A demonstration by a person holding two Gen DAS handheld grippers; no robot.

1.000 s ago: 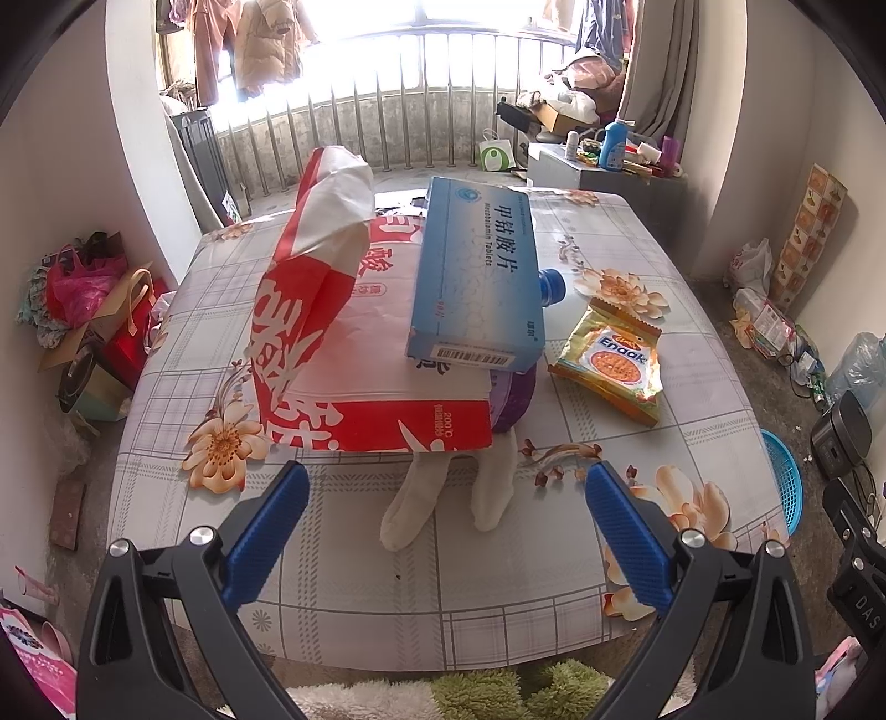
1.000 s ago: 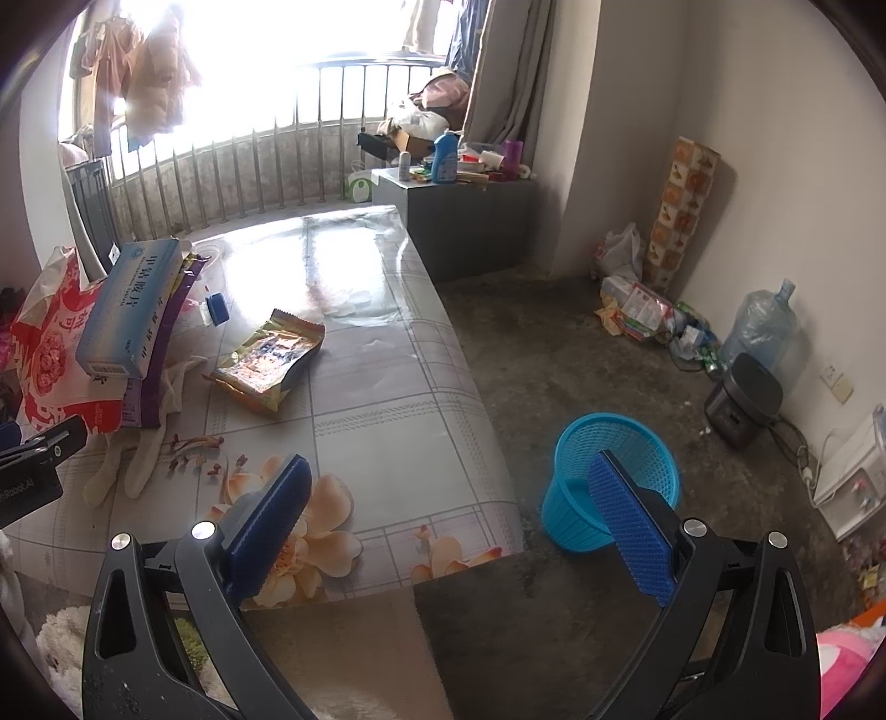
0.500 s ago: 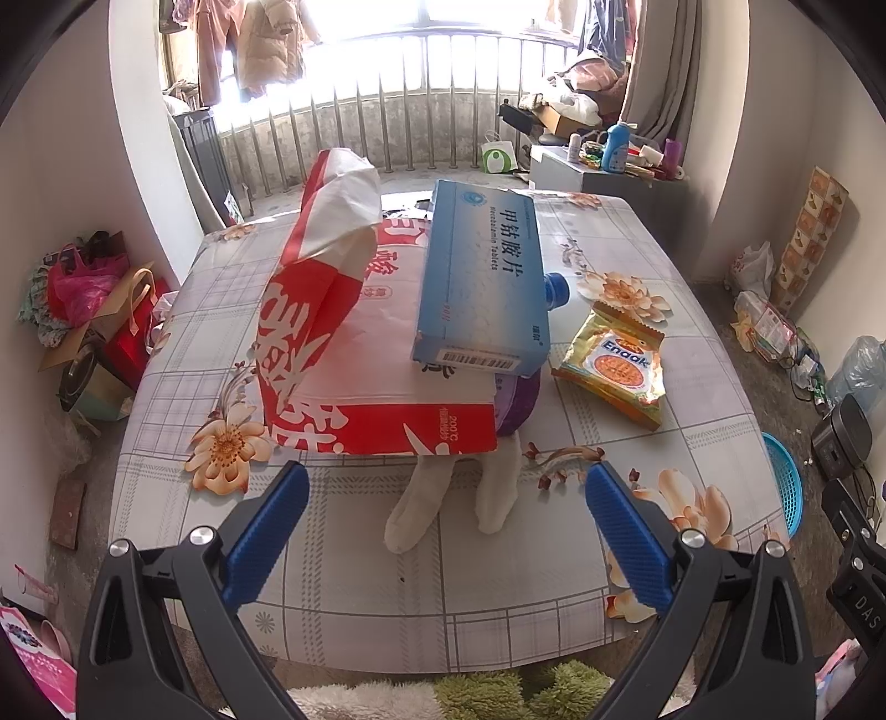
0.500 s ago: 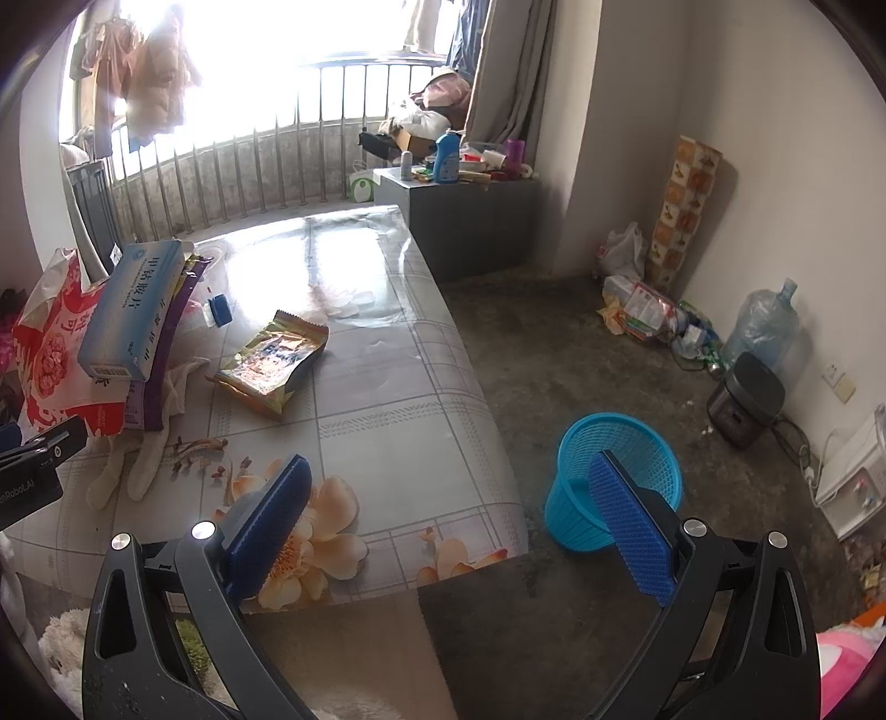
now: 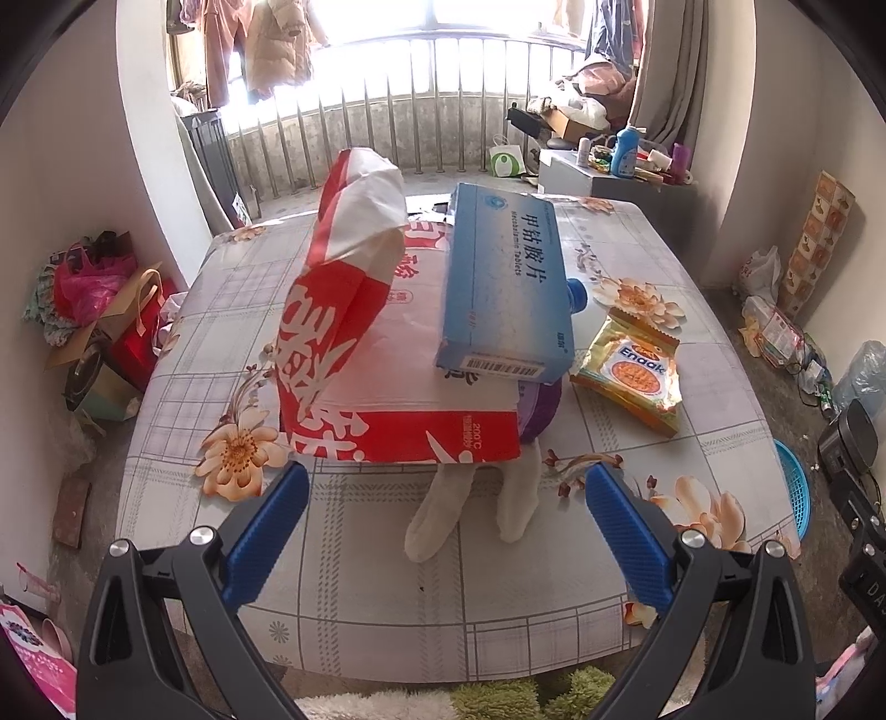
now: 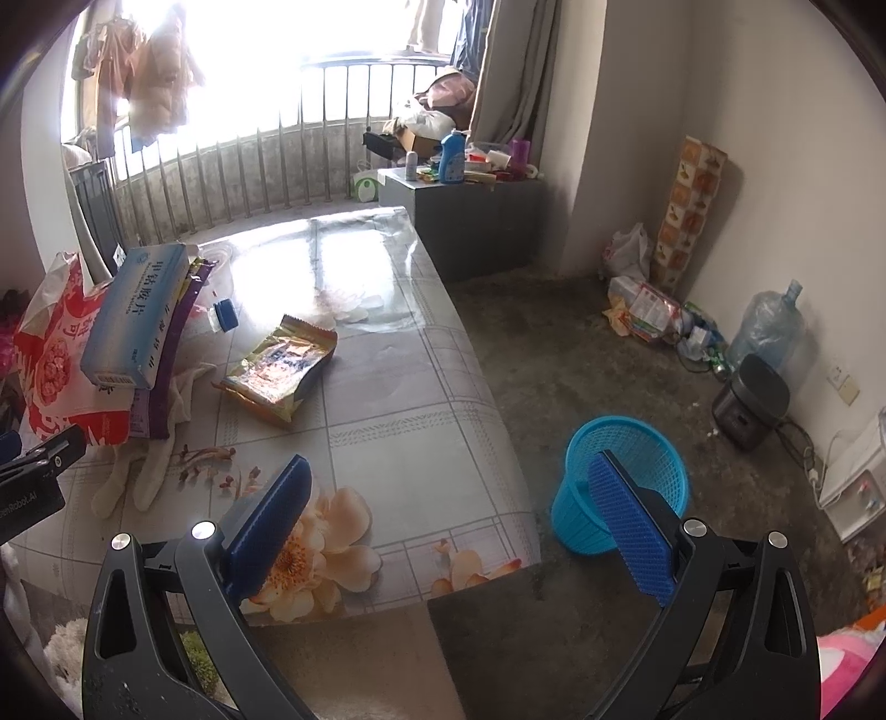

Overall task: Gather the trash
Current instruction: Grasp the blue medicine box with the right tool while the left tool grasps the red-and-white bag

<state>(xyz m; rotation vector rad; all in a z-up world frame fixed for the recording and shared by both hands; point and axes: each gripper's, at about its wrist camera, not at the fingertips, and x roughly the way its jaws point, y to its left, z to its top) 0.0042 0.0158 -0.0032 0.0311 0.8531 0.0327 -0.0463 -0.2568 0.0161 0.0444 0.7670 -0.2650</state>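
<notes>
Both the left gripper and right gripper gape wide, empty. Right of the blue box marked "Tablets" lies an "Enaak" snack packet.

You had a floral-print tabletop before you. Beyond it stood a metal window railing with hung coats, and a grey cabinet carried a blue detergent bottle. A water jug and dark rice cooker sat on the concrete floor.

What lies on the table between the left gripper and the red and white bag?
In the left wrist view, a pair of pale socks lies between the left gripper and the red and white bag, their tops tucked under the bag.
</notes>
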